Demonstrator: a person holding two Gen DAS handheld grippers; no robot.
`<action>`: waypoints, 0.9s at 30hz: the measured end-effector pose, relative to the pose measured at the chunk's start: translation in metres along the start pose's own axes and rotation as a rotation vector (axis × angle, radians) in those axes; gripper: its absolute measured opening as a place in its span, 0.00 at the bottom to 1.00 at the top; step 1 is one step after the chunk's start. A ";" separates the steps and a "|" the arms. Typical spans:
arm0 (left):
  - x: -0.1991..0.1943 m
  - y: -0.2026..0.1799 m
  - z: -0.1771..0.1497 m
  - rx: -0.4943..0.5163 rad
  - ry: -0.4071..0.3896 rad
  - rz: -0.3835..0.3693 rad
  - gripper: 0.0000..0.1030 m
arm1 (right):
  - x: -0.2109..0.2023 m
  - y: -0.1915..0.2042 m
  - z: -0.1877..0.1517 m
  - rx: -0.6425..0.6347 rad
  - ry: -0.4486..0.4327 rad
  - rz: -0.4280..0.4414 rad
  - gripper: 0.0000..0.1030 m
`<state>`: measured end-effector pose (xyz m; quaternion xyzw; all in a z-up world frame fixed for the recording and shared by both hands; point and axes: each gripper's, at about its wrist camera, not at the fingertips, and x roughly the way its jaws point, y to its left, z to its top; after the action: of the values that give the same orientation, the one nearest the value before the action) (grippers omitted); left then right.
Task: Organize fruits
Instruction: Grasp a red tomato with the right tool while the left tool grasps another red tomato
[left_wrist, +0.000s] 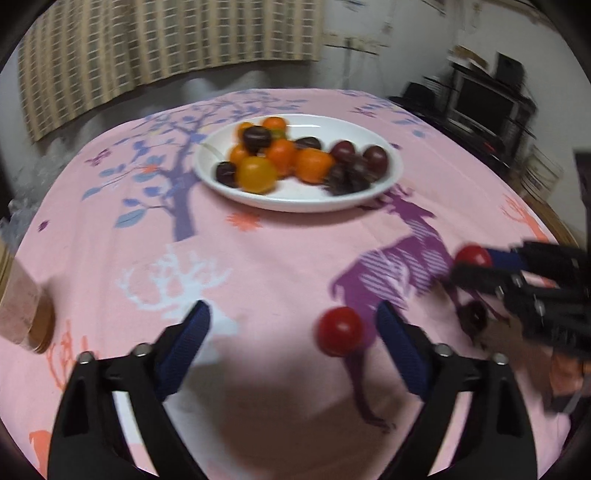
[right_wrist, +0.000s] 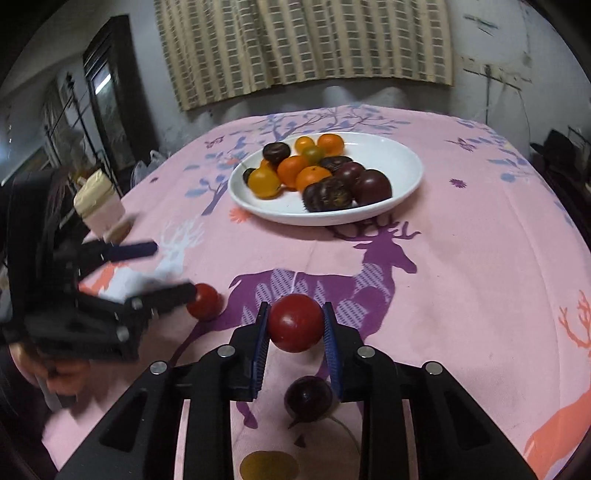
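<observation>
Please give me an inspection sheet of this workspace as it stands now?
Surface: pink tablecloth with deer and tree prints.
Job's things: white plate heaped with orange, yellow and dark fruits; two red tomatoes and a dark fruit off it.
Clutter: jar at the edge.
Tongs: right tongs shut on a red tomato; left tongs open around the other red tomato.
Cables: nothing seen.
Surroundings: checked curtain, dark shelving.

Both wrist views sat low over the worktop (left_wrist: 280, 258), angled down, side by side, sharing the fruit plate (left_wrist: 388, 177) ahead.
</observation>
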<state>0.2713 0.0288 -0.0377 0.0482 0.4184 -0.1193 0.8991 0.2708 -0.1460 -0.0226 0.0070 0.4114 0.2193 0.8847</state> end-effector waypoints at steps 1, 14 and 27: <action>0.003 -0.005 -0.002 0.016 0.013 -0.020 0.71 | 0.000 -0.001 0.001 0.008 0.000 -0.005 0.27; 0.026 -0.019 -0.010 0.038 0.067 -0.055 0.31 | 0.001 -0.008 0.002 0.023 0.004 -0.024 0.27; 0.016 0.008 0.061 -0.053 -0.035 -0.074 0.28 | 0.010 -0.020 0.059 0.038 -0.054 0.020 0.27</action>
<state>0.3283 0.0224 -0.0109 0.0069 0.4071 -0.1420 0.9023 0.3274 -0.1505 0.0049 0.0336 0.3915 0.2199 0.8929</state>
